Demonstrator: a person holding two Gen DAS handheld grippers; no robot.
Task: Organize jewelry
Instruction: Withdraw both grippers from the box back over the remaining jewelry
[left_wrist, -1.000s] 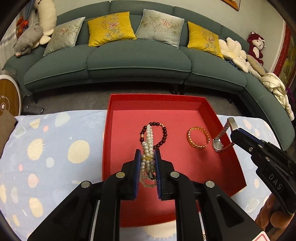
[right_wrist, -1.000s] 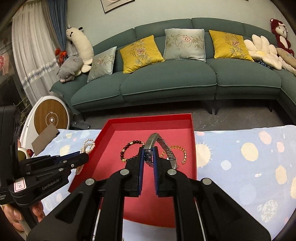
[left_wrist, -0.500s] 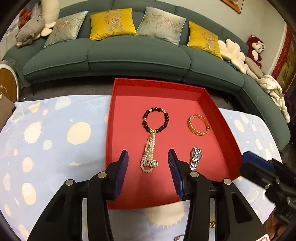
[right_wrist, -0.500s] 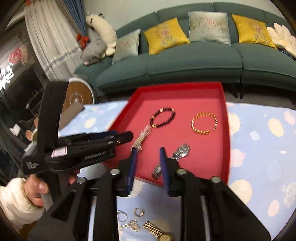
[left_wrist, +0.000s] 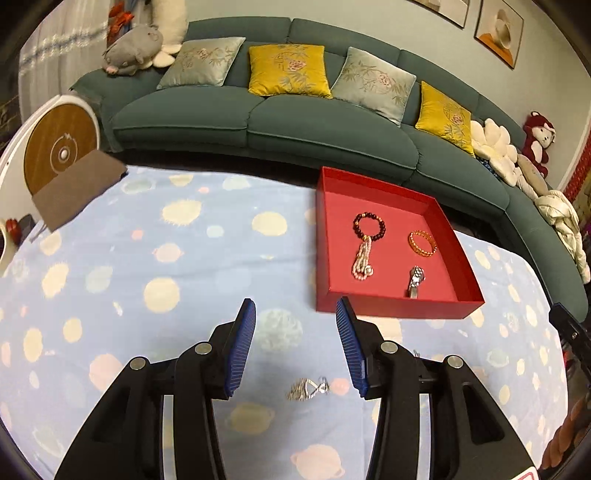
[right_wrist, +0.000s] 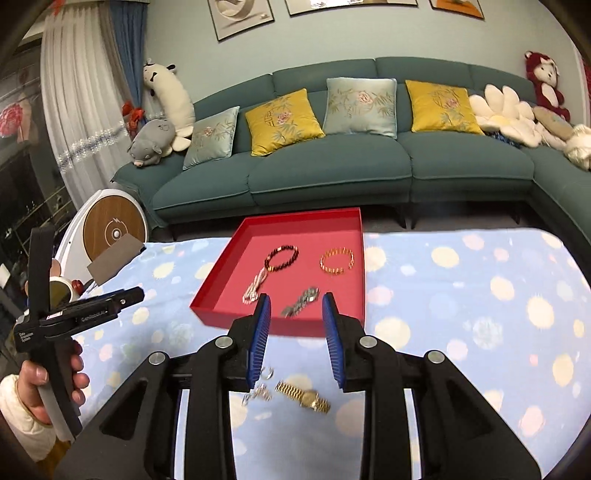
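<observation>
A gold watch (right_wrist: 308, 397) is seen only by the right camera. Both grippers (left_wrist: 295, 341) (right_wrist: 296, 332) are held wide apart, empty.

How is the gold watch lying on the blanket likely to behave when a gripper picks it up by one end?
The gold watch has a linked band, so it would probably drape and dangle rather than stay stiff. Its case looks thicker than the band, so that part may swing lowest. The shiny metal links could slip between the right gripper pads unless pinched firmly.
</observation>
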